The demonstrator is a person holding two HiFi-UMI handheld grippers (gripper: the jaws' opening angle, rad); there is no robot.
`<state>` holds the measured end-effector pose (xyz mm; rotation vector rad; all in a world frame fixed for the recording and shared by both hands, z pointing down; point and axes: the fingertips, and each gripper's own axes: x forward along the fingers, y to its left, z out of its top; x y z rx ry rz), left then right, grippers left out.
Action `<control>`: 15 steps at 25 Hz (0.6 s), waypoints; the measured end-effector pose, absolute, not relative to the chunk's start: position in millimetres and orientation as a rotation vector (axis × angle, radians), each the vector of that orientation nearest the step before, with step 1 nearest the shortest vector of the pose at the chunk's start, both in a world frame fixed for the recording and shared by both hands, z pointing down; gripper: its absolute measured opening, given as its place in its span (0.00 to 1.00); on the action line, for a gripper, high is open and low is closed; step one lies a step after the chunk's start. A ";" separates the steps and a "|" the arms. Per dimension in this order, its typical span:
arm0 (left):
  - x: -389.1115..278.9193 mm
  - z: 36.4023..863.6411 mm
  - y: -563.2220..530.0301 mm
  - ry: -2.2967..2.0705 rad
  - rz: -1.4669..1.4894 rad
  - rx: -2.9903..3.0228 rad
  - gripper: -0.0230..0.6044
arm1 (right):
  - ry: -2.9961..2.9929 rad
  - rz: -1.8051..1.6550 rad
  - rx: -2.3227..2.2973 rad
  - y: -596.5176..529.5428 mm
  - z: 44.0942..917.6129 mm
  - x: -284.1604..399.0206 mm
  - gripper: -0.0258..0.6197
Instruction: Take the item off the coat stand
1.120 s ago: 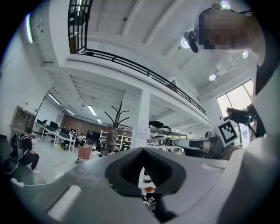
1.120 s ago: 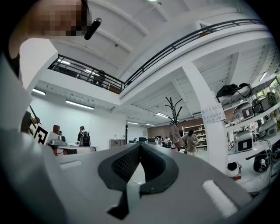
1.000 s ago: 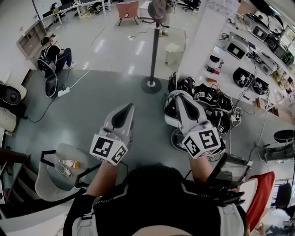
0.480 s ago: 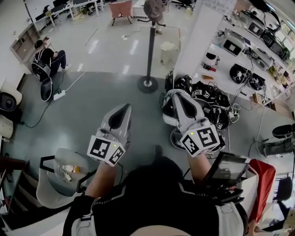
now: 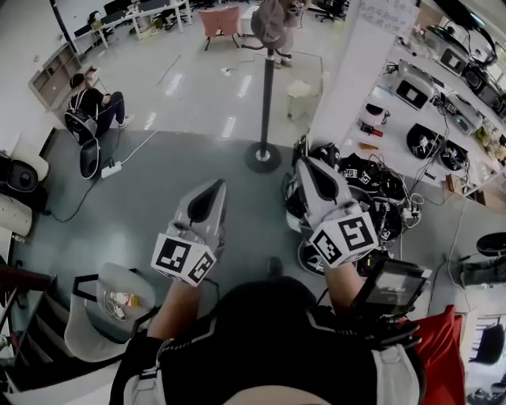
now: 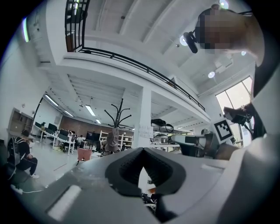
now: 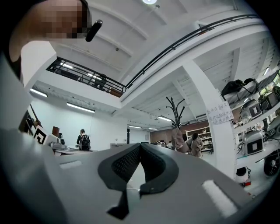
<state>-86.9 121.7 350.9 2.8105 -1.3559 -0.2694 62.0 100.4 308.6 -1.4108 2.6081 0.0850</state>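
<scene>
The coat stand (image 5: 266, 95) is a dark pole on a round base (image 5: 262, 157), a few steps ahead on the floor. A grey-brown item (image 5: 271, 19) hangs from its top hooks. In the left gripper view the coat stand (image 6: 115, 114) rises far off with the item (image 6: 110, 141) dangling from it. The right gripper view shows the coat stand (image 7: 175, 109) and the item (image 7: 177, 139) just as distant. My left gripper (image 5: 217, 184) and right gripper (image 5: 305, 164) are held out side by side, both shut and empty, well short of the stand.
A person (image 5: 88, 107) sits on the floor at far left beside a cable. A grey chair (image 5: 107, 312) with small things stands near my left. A pile of gear (image 5: 371, 198) and loaded shelves (image 5: 443, 87) line the right, behind a white pillar (image 5: 348, 63).
The head view has swayed a little, so the stand's base sits slightly lower in the picture. Both grippers stay shut in the same place before me.
</scene>
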 end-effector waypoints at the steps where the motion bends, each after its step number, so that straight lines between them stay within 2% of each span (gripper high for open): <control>1: -82.2 350.9 115.5 -1.357 -0.266 2.810 0.05 | 2.613 0.088 -1.403 93.5 307.8 65.1 0.05; 15: -35.4 353.4 32.6 -1.405 -0.246 2.798 0.05 | 2.648 0.134 -1.359 16.8 307.5 106.1 0.05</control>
